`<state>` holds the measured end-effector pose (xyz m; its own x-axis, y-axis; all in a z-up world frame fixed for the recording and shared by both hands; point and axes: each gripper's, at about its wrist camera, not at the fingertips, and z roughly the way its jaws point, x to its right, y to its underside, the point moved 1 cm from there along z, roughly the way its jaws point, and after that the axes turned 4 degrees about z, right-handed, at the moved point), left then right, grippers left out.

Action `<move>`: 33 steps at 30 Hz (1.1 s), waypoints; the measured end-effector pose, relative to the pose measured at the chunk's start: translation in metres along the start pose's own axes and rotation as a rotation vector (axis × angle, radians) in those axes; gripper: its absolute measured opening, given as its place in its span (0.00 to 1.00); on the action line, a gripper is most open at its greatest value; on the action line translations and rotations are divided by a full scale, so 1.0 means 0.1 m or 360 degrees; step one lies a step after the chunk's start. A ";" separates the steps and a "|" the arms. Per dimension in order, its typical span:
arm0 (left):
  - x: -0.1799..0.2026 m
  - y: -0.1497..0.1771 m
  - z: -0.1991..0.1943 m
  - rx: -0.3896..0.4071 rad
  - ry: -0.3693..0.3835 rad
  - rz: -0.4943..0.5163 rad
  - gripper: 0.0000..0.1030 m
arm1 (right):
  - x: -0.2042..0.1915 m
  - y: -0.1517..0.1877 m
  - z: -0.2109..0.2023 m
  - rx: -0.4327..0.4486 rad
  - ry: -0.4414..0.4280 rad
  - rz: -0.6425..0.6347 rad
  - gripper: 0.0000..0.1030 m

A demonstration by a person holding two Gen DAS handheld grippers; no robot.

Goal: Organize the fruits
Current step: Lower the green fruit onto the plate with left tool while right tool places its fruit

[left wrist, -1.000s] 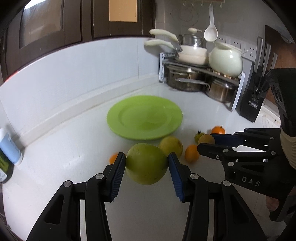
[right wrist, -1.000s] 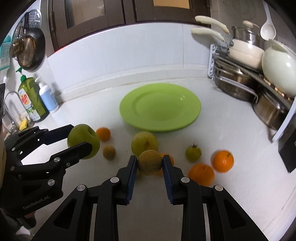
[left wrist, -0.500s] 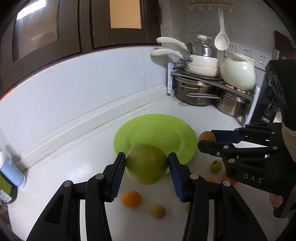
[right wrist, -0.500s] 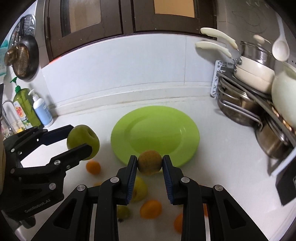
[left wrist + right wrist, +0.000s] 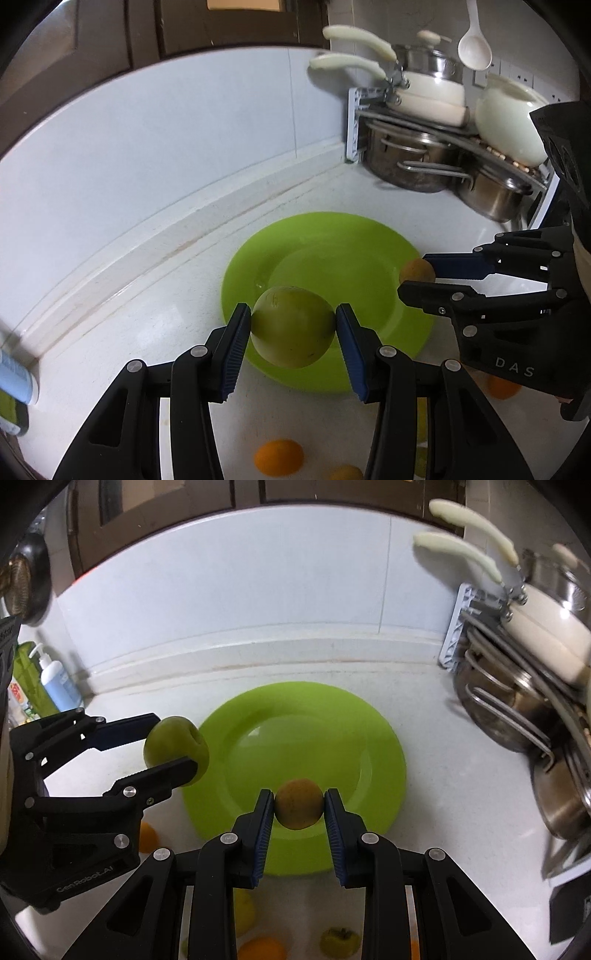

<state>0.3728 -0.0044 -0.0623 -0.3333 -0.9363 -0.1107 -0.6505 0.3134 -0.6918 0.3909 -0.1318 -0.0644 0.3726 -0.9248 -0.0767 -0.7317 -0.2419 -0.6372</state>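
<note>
My left gripper is shut on a large green apple, held in the air over the near left rim of the green plate. The same apple and left gripper show at the left of the right wrist view. My right gripper is shut on a small brownish-yellow fruit above the plate's near part. That fruit peeks out between the right gripper's jaws in the left wrist view. The plate holds no fruit.
Loose oranges and small green and yellow fruits lie on the white counter under the grippers. A rack of steel pots with cream pans stands at the back right. Soap bottles stand far left by the wall.
Both grippers carried their fruit forward from above the loose fruit pile to over the green plate. The plate now looms larger and the pile has slid to the bottom edge.
</note>
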 end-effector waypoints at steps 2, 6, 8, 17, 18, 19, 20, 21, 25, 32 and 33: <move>-0.01 -0.02 0.12 -0.0038 0.0021 0.0007 0.46 | 0.04 -0.01 0.09 -0.0036 -0.0005 0.0026 0.28; -0.01 -0.03 0.27 -0.0090 0.0057 0.0015 0.46 | 0.11 -0.01 0.21 -0.0081 0.0005 0.0052 0.28; 0.00 -0.03 0.35 -0.0111 0.0052 0.0032 0.46 | 0.12 -0.01 0.27 -0.0109 0.0005 0.0061 0.28; -0.01 0.01 0.48 -0.0165 0.0059 0.0044 0.46 | 0.16 0.04 0.46 -0.0198 0.0014 0.0060 0.28; 0.00 0.01 0.49 -0.0165 0.0056 0.0044 0.46 | 0.16 0.04 0.47 -0.0204 0.0014 0.0061 0.28; -0.01 0.02 0.49 -0.0164 0.0059 0.0046 0.46 | 0.17 0.05 0.48 -0.0209 0.0010 0.0062 0.28; -0.01 0.02 0.49 -0.0162 0.0057 0.0049 0.46 | 0.17 0.05 0.49 -0.0214 0.0008 0.0064 0.28; -0.01 0.03 0.50 -0.0160 0.0056 0.0049 0.46 | 0.18 0.05 0.50 -0.0220 0.0009 0.0066 0.28; -0.01 0.03 0.50 -0.0161 0.0059 0.0050 0.46 | 0.19 0.07 0.54 -0.0233 -0.0001 0.0069 0.28; -0.01 -0.02 0.39 -0.0102 0.0030 0.0057 0.54 | 0.21 0.08 0.54 -0.0230 -0.0008 0.0084 0.33; -0.02 -0.03 0.35 -0.0086 0.0024 0.0055 0.54 | 0.21 0.09 0.52 -0.0221 -0.0006 0.0093 0.34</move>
<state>0.3987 -0.0090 -0.0849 -0.3663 -0.9223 -0.1231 -0.6743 0.3542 -0.6480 0.4217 -0.1379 -0.1111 0.3290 -0.9375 -0.1138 -0.8240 -0.2261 -0.5195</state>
